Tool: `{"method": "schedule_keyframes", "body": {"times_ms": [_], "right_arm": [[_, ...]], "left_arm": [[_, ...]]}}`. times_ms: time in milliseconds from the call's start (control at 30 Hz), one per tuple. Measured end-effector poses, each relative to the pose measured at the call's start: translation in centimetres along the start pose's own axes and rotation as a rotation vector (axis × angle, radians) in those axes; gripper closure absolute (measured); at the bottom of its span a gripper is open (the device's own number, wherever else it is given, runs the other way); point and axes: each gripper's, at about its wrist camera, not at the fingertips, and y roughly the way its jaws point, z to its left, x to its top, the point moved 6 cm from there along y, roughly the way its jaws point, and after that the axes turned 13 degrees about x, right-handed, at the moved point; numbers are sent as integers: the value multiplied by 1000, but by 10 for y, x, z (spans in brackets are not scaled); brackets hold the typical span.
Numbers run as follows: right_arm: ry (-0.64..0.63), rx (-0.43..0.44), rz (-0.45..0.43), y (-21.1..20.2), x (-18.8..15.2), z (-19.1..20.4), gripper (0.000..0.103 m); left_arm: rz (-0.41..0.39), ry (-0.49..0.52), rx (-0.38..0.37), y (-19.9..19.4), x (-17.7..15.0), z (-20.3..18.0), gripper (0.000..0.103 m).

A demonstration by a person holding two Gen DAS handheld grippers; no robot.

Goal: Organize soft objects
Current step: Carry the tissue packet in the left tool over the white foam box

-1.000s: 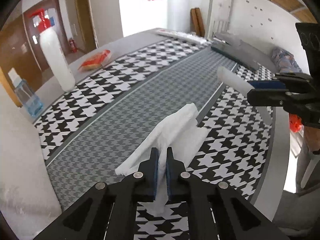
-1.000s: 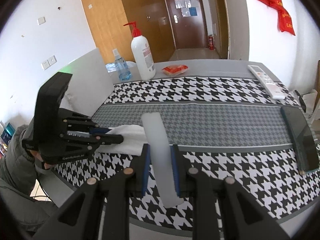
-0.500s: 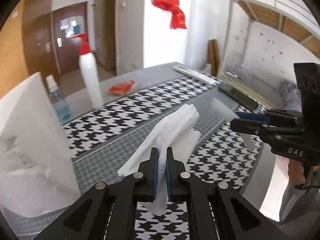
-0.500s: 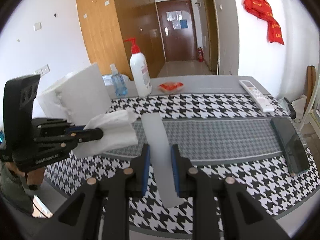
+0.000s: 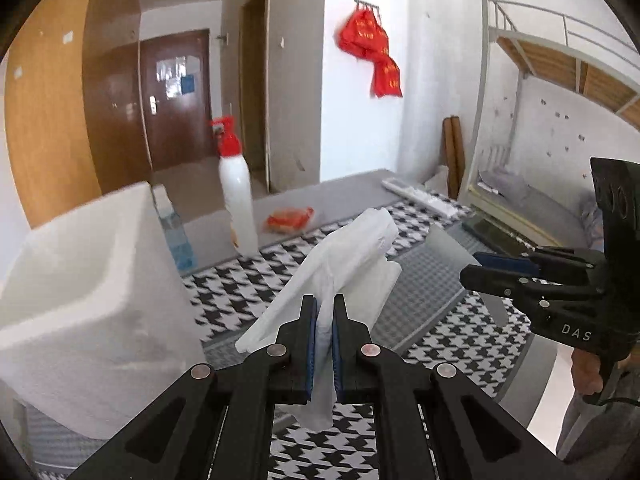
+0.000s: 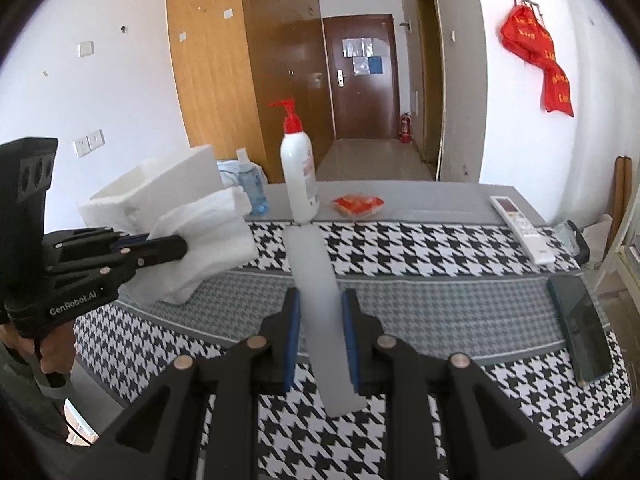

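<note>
Two grippers are above a table with a black-and-white patterned cloth [image 6: 420,244]. The left gripper [image 5: 325,320] is clamped on a white towel [image 5: 344,256], which hangs in the air clear of the cloth, just beside a white foam box [image 5: 80,264]. The right gripper [image 6: 320,320] is clamped on a pale flat strip [image 6: 320,292] that points forward between its fingers. Behind, on the grey table edge, stand a white pump bottle [image 6: 299,176] and a small blue bottle [image 6: 250,184]; an orange packet [image 6: 358,204] lies near them.
</note>
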Motion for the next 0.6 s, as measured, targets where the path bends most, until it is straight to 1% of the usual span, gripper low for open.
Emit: {"method": "schedule_keyframes", "body": {"times_ms": [300, 600], "right_arm": [[-42, 2, -51, -5, 29, 19, 79], [-68, 30, -100, -6, 52, 31, 79]], "left_arm": [[-75, -21, 50, -16, 16, 18, 96], [-120, -51, 91, -28, 26, 37, 96]]}}
